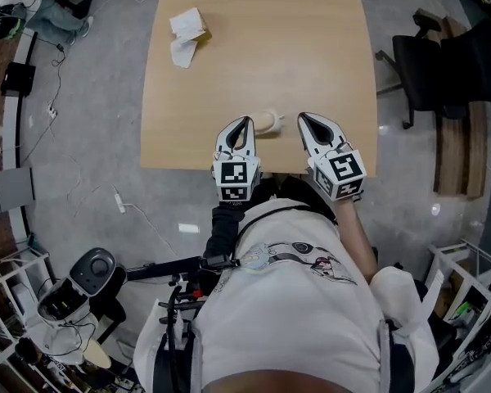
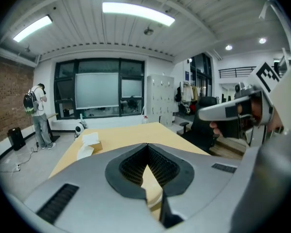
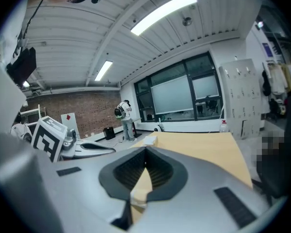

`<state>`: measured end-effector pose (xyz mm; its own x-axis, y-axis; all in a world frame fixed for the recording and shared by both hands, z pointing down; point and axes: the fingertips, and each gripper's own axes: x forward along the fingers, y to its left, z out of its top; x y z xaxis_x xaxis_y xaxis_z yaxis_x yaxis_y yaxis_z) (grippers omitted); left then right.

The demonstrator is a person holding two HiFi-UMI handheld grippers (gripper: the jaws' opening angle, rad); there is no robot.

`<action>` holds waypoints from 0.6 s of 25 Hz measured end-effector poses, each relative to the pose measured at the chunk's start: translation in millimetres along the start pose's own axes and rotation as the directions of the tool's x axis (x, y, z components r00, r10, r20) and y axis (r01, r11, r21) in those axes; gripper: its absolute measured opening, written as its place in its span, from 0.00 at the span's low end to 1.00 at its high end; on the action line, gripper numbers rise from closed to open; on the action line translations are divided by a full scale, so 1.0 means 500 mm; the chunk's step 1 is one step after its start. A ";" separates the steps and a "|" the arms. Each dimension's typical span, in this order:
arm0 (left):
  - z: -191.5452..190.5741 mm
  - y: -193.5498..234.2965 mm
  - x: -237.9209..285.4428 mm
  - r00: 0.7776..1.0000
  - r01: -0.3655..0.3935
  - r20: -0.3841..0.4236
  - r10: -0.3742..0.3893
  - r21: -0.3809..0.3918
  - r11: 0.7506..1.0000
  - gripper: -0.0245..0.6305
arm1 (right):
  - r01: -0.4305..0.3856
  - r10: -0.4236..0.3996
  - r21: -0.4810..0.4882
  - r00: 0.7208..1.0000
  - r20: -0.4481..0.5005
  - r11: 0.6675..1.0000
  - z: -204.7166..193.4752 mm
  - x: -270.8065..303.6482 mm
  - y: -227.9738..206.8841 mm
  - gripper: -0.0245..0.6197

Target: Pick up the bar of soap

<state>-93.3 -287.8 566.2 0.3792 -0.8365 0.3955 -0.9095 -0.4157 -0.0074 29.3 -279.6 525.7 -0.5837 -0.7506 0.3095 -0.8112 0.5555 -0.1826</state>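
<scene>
Left claw (image 1: 245, 124) and right claw (image 1: 304, 119) both closed together, empty. Soap bar (image 1: 270, 121) lies between them on bench (image 1: 254, 56). Probably rigid, light, slick: pinch mid-bar across the narrow sides.

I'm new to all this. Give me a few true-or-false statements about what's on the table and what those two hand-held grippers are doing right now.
1. The soap lies on the table, between the left hand-held gripper and the right hand-held gripper. True.
2. The left hand-held gripper holds the soap. False: its jaws are shut on nothing.
3. The right hand-held gripper has its jaws wide apart. False: they are together.
4. A box with white paper sits near the table's far left corner. True.
</scene>
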 end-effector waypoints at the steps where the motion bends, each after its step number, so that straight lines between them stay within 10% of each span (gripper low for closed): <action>1: -0.018 0.004 0.006 1.000 -0.004 -0.029 0.005 0.013 1.000 0.04 | 0.003 -0.003 0.005 1.000 -0.006 1.000 -0.005 0.000 -0.005 0.04; 15: -0.225 -0.019 0.092 0.954 0.116 -0.300 -0.028 0.280 0.953 0.04 | 0.026 -0.021 0.041 0.994 -0.105 0.999 -0.080 0.004 -0.037 0.04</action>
<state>-86.2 -282.0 687.6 0.3361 -0.6790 0.6527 -0.7746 -0.5935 -0.2185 44.5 -277.3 567.1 -0.5594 -0.7206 0.4097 -0.8267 0.5210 -0.2126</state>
